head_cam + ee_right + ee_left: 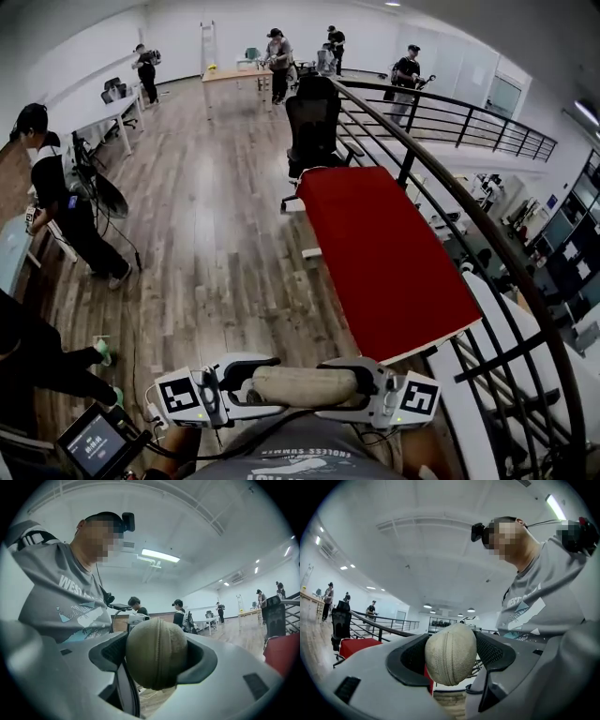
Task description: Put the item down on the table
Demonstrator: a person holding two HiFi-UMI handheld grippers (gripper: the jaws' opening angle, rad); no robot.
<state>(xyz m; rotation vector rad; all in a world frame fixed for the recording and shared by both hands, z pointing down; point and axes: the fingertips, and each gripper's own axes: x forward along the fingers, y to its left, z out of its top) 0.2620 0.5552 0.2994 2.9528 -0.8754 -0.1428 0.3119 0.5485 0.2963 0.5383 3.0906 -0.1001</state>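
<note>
Beige pouch [305, 385]: a roll-shaped fabric case with rounded ends. A zip seam runs down the middle of each end cap, as both gripper views show.
Long axis: it lies level and runs straight across the head view, left to right. One end points at your left side and the other at your right.
Where it is: you hold it in the air just in front of your chest, spanning the gap between the two tools. It is above the wooden floor [216, 234] and not on the table.
Left gripper [246, 387]: the jaws stand partly apart. Both dark pads press on the left end cap, which fills the space between them.
Right gripper [364, 386]: it has the same hold on the right end cap, with a pad tight against each side and the jaws at a middling width.
Marker cubes: one sits on the outer side of each tool, at the far left and far right of the pair.
Red table [389, 262]: it stretches away ahead of you and to the right. Its near corner is close to the right tool.
Railing [450, 197]: dark bars curve along the far side of the table.
Office chair [312, 122]: black, standing at the table's far end.
Room: several people stand well back along the walls.
</note>
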